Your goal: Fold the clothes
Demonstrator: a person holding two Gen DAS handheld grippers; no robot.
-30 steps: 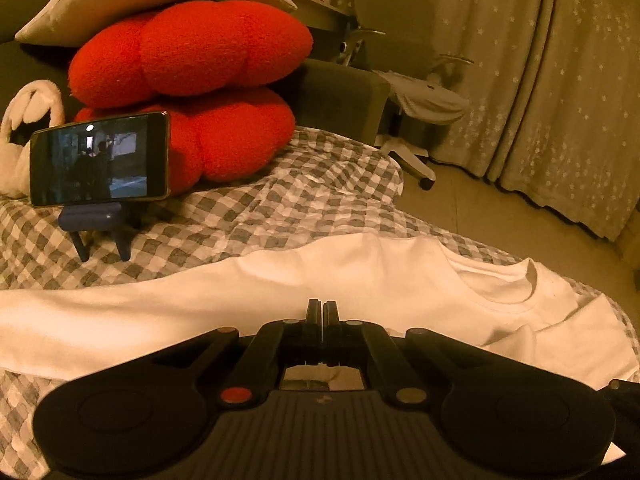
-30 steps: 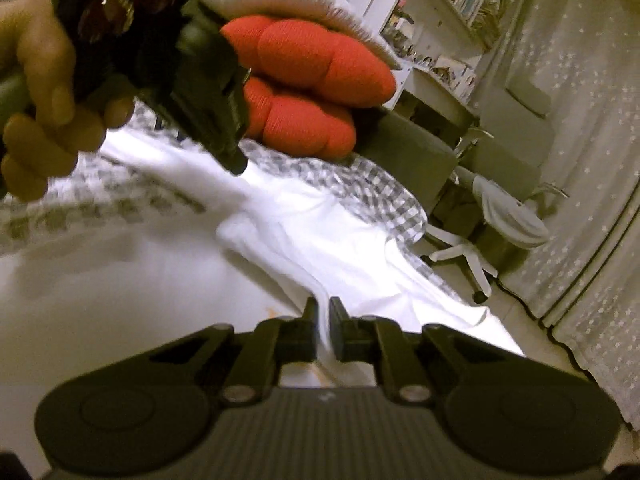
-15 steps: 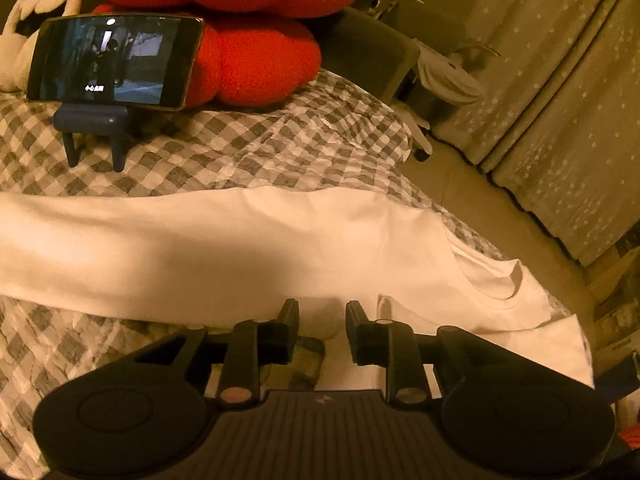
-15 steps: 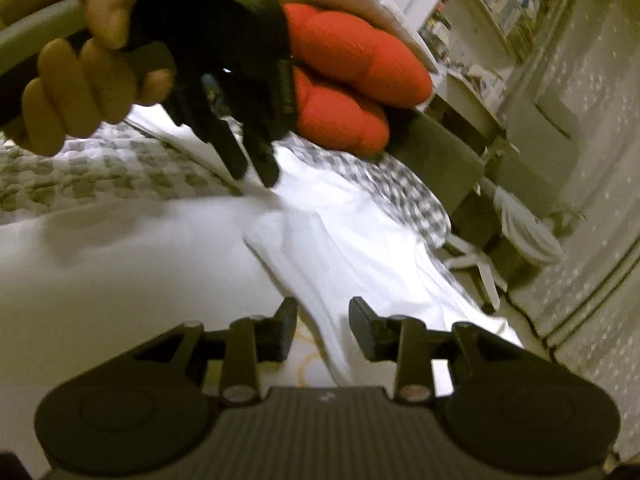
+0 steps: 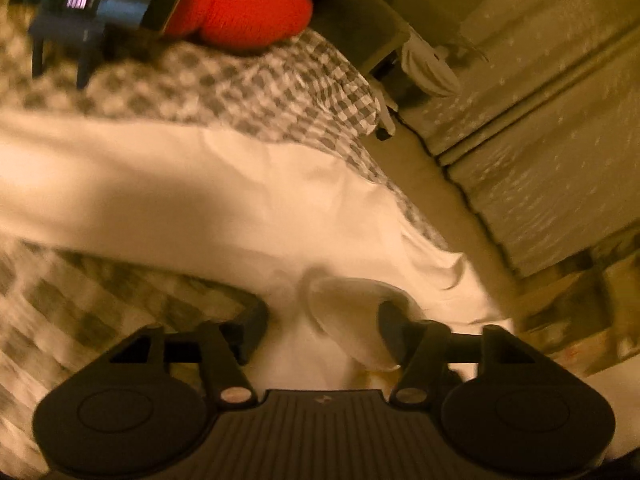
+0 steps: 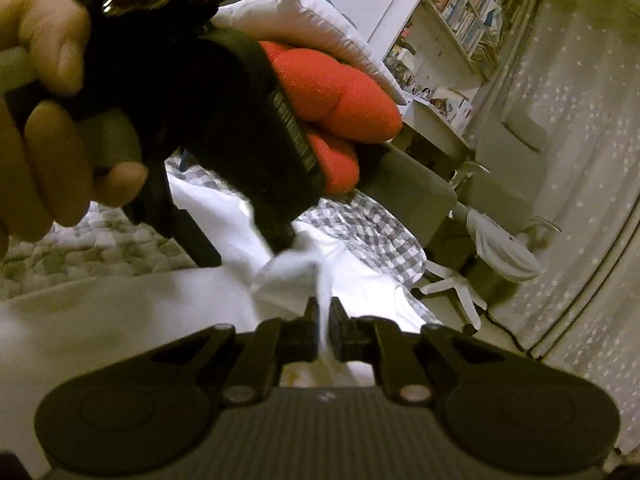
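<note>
Checked bedspread: left gripper jaws now wider over white shirt, right gripper newly pinching it.

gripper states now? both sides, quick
Left hand-held gripper: open, fingers spread over the shirt, holding nothing.
Right hand-held gripper: shut on a pinch of shirt fabric.

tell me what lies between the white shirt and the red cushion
In the left wrist view, a stretch of grey checked bedcover separates the white shirt from the red cushion; nothing else lies on that stretch.
</note>
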